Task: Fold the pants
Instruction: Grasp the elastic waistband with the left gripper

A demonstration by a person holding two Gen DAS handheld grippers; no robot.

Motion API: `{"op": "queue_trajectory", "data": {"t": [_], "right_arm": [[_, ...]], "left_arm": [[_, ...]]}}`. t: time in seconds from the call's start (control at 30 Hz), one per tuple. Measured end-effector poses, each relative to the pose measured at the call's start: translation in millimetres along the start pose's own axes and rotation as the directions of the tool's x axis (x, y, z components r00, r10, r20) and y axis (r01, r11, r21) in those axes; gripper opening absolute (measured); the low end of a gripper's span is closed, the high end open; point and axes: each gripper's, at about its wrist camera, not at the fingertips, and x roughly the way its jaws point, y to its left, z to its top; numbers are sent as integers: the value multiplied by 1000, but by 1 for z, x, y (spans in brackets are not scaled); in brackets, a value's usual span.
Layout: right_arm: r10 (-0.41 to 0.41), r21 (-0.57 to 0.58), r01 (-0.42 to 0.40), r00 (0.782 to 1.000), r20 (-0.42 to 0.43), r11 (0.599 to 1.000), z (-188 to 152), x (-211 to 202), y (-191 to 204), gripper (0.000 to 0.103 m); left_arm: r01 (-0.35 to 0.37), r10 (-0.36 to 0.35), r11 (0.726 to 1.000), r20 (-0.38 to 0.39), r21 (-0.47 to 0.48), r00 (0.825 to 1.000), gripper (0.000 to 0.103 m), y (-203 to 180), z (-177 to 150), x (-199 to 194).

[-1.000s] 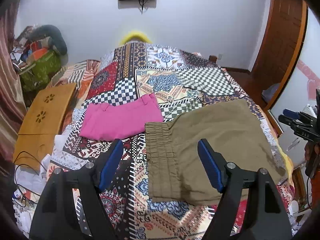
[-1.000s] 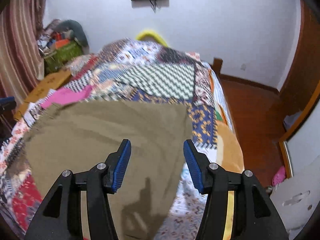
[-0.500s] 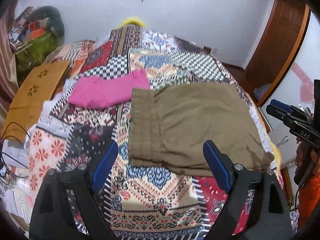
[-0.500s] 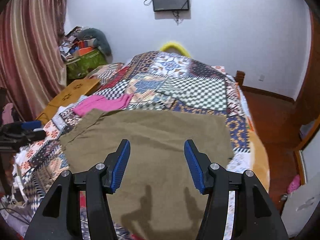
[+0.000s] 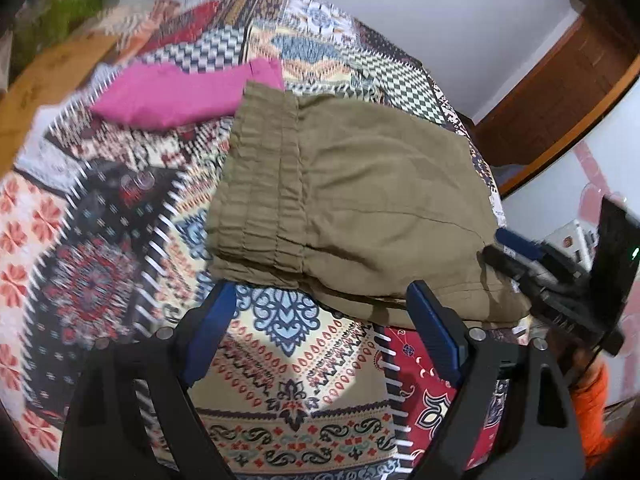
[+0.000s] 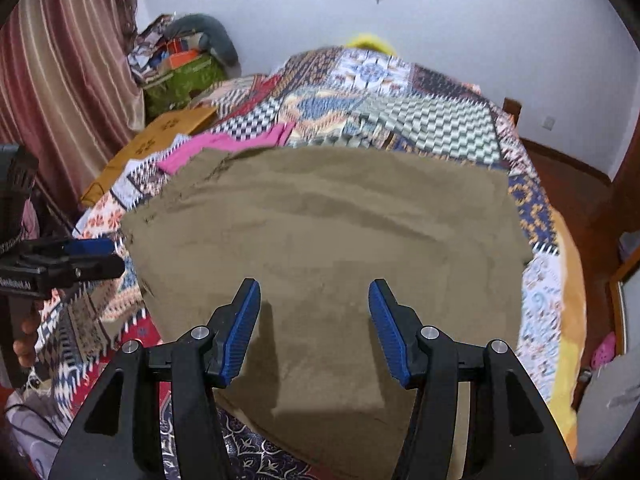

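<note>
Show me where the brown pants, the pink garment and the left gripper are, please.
brown pants (image 5: 360, 200), left wrist view, middle of the folded cloth.
pink garment (image 5: 180, 92), left wrist view, its flat middle.
left gripper (image 5: 320, 336), left wrist view, midway between its open fingertips.

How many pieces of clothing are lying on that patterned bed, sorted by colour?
Olive-brown: 1, the folded pants
Pink: 1, a folded garment beside the pants
Total: 2 pieces on the bedspread

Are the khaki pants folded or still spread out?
Folded: the khaki pants lie in stacked layers on the quilt, waistband doubled at one end.
</note>
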Motion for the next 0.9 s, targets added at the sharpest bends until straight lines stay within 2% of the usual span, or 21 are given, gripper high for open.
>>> {"op": "queue_trajectory", "data": {"t": [0.1, 0.37, 0.57, 0.7, 0.77, 0.87, 0.9], "right_arm": [[-1, -14, 0, 999, -42, 1000, -7, 11, 3, 53], [32, 2, -32, 997, -72, 999, -15, 17, 0, 52], [46, 14, -45, 996, -75, 999, -18, 18, 0, 52], [51, 15, -50, 996, -73, 999, -19, 17, 0, 52], [53, 17, -52, 996, -73, 998, -19, 17, 0, 52], [56, 21, -54, 996, -72, 998, -19, 16, 0, 52], [58, 22, -56, 996, -72, 998, -19, 16, 0, 52]], "left_arm": [[46, -48, 997, -35, -60, 998, 87, 7, 0, 11], [131, -135, 982, -21, -139, 991, 91, 15, 13, 18], [145, -149, 972, -10, -183, 989, 91, 18, 32, 26], [120, -123, 976, -5, -180, 992, 90, 16, 40, 31], [105, -108, 979, -2, -177, 994, 88, 14, 43, 33], [90, -92, 982, -3, -166, 996, 72, 12, 48, 35], [78, -79, 983, 0, -168, 997, 63, 13, 49, 35]]}}
